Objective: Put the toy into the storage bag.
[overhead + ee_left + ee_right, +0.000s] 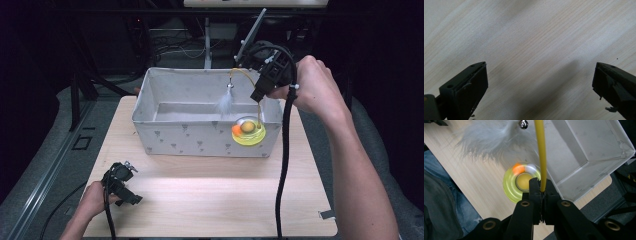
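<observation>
A light wooden table (210, 195) in a dark room. The right gripper (541, 192) has its jaws clamped on a cat toy's yellow wand (540, 155), lifted over the near right corner of a grey fabric box (200, 137). Its own view reveals a bell (524, 123) above the feather (486, 137). The left gripper (540, 82), jaws wide, holds nothing over bare tabletop.

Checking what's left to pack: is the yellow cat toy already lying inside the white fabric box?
No: the yellow ring-shaped cat toy hangs by its yellow wand from the shut right gripper, outside the white fabric box.
</observation>
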`<state>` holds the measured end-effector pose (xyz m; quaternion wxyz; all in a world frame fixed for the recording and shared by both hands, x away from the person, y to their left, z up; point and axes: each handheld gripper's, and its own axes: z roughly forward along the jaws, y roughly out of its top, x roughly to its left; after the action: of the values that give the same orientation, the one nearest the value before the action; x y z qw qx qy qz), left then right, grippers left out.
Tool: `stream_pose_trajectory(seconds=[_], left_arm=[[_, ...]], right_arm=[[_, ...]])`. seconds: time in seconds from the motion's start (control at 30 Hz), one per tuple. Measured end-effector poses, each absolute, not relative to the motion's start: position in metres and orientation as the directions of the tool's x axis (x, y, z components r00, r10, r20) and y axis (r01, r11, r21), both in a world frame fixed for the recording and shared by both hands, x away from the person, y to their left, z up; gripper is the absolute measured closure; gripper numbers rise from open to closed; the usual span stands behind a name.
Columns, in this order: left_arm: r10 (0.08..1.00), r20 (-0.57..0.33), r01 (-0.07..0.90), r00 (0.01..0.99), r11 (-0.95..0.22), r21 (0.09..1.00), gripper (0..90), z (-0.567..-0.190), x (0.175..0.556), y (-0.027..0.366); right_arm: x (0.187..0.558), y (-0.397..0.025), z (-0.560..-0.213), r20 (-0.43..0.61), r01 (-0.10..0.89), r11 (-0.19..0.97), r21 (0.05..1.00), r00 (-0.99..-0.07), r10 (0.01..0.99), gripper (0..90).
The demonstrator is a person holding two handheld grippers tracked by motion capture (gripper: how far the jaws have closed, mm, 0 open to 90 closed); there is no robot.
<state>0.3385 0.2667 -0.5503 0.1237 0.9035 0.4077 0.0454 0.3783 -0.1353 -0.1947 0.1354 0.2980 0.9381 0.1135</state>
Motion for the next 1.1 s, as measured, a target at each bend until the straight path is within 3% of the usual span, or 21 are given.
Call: stream_pose_trajectory(seconds=[1.1], left_arm=[[0.75,-0.026,0.73,0.66,-0.633,0.257,0.3,-0.551,0.338,0.266]], right_arm=[[0.417,-0.141,-0.171,-0.202,0.578,0.746,0.33,-0.729,0.654,88.3]])
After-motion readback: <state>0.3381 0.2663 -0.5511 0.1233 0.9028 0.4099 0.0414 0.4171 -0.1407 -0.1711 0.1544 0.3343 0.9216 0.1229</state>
